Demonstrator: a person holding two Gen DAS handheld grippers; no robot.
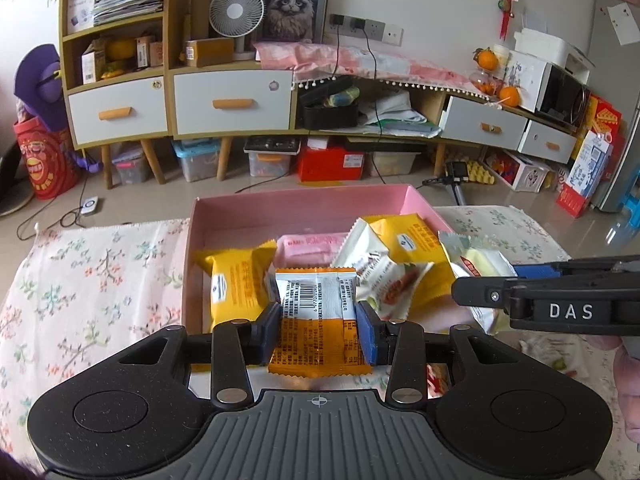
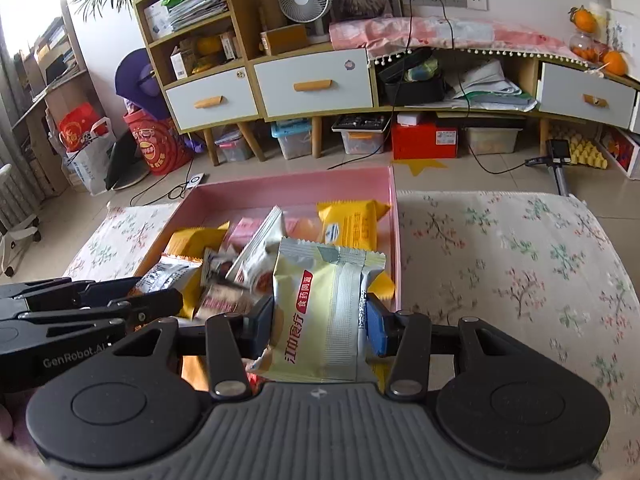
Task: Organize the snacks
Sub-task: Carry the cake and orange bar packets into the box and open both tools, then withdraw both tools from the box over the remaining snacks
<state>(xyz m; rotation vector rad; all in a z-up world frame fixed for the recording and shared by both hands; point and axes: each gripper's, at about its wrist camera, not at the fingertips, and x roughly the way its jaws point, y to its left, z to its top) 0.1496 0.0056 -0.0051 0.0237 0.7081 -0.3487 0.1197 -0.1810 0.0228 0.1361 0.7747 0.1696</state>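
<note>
My left gripper (image 1: 318,330) is shut on an orange and white snack packet (image 1: 316,320) with a barcode, held over the near edge of the pink box (image 1: 304,202). My right gripper (image 2: 318,326) is shut on a pale yellow packet (image 2: 320,312) with a red label, above the box's near right corner (image 2: 394,216). Inside the box lie several snacks: yellow packets (image 1: 236,284) (image 2: 352,226), a pink packet (image 1: 308,246) and white packets (image 1: 380,276). In the left wrist view the right gripper comes in from the right, its packet (image 1: 480,266) showing.
The box sits on a table with a floral cloth (image 2: 512,272). Beyond the table stand a low cabinet with white drawers (image 1: 232,104), storage bins (image 1: 268,160) under it and cables on the tiled floor. The left gripper's body (image 2: 80,316) lies at the left in the right wrist view.
</note>
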